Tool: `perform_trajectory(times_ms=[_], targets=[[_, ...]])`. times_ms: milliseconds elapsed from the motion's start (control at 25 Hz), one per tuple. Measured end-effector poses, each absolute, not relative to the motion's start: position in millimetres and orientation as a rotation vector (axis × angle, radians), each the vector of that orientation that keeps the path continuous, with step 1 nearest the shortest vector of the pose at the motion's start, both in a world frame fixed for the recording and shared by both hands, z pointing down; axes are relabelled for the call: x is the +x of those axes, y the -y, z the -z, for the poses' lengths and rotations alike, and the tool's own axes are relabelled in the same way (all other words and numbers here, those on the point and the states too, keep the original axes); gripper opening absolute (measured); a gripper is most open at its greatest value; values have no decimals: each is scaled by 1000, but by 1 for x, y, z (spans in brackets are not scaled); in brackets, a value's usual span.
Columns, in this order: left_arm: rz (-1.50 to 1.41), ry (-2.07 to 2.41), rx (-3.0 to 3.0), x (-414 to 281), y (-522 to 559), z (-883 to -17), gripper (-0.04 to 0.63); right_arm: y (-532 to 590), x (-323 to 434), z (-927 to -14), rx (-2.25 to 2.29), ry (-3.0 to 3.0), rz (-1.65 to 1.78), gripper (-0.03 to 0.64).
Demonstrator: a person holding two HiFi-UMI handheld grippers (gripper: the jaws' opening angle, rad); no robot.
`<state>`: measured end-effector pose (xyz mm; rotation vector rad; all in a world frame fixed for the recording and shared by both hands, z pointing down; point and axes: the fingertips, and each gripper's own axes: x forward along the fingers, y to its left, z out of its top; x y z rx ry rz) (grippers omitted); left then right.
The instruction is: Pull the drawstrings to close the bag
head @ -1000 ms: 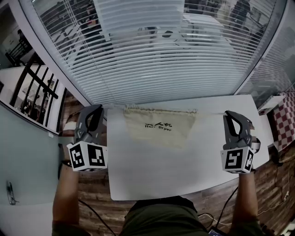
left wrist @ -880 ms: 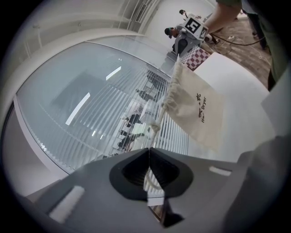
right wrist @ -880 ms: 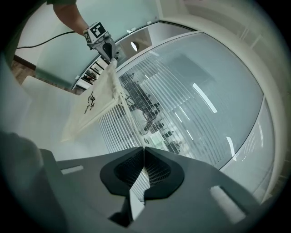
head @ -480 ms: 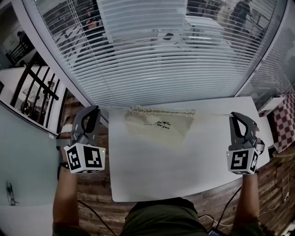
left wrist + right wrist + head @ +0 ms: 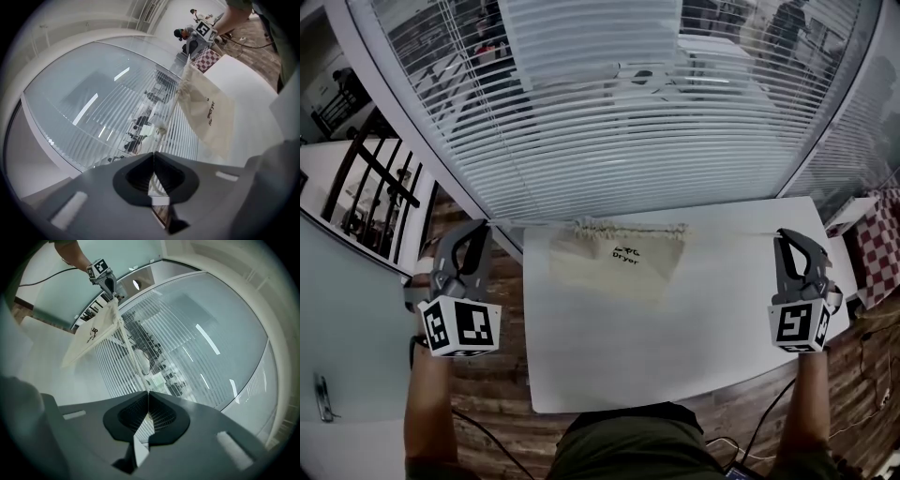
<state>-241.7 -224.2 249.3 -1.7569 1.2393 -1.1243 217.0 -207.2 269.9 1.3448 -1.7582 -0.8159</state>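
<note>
A cream drawstring bag with dark print lies at the far side of the white table; its mouth is bunched into gathers. My left gripper hangs off the table's left edge, shut on the left drawstring, which runs taut to the bag. My right gripper is over the table's right end, shut on the right drawstring, which leads to the bag. Each gripper view shows the opposite gripper beyond the bag: the right gripper and the left gripper.
Window blinds rise right behind the table's far edge. A dark railing stands at the far left over wooden floor. A checked red-and-white surface is past the table's right end.
Both grippers have moved outward, away from each other. The bag's mouth has drawn narrower and more gathered, and the bag has shifted slightly toward the blinds.
</note>
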Motion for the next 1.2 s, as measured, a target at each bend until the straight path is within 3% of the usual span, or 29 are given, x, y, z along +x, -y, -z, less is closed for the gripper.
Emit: perform_trajectory(times_ms=[1200], targets=[[1096, -1337, -1787, -270, 230, -238, 9, 208, 252, -262, 1407, 1717, 780, 12]])
